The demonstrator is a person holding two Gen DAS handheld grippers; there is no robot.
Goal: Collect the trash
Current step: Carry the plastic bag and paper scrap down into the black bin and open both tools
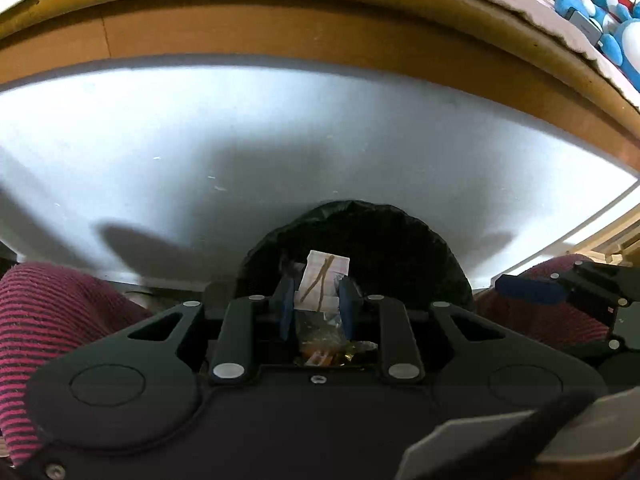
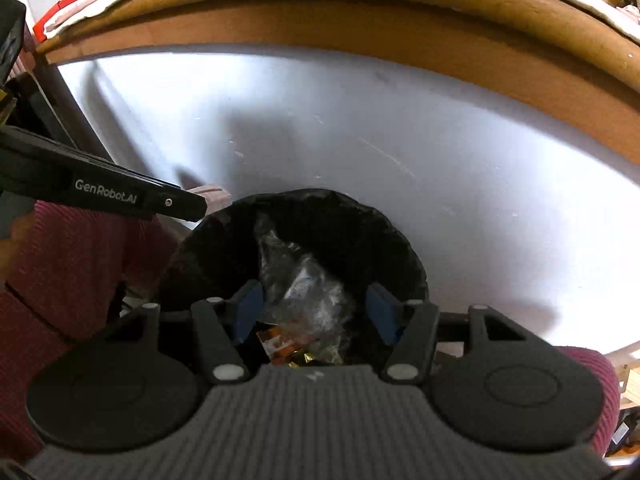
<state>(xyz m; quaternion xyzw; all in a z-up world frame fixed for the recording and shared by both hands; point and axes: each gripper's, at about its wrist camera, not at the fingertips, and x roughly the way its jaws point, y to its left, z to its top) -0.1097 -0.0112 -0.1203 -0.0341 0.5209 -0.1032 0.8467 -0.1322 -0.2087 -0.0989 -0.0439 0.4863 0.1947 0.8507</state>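
Here the drop-off step of the collection is in hand: both hand-held grippers point steeply down over the bin (image 2: pixel 294 248), which is lined with a black bag and stands below the edge of the white tabletop (image 1: pixel 280 128), between the person's striped knees (image 1: pixel 52 320).

Left hand-held gripper (image 1: pixel 316 304): the jaws are clenched on a scrap of white paper (image 1: pixel 324 280) marked with brown lines. The scrap stands upright between the blue pads (image 1: pixel 347 300), directly above the bin mouth.

Right hand-held gripper (image 2: pixel 316 308): the jaws stand apart. A crumpled clear plastic wrapper (image 2: pixel 308 292) lies between the pads, but neither pad appears to press on it, so it is judged released and resting on the trash already in the bin, among orange and gold wrappers (image 2: pixel 298 350).

Next move, as judged:
- Open the left jaws so the paper falls inside the bag rim.
- Keep both tools centred over the opening until the items are clear.
- Lift each tool straight up, so that the plastic does not cling to a pad and come out again.
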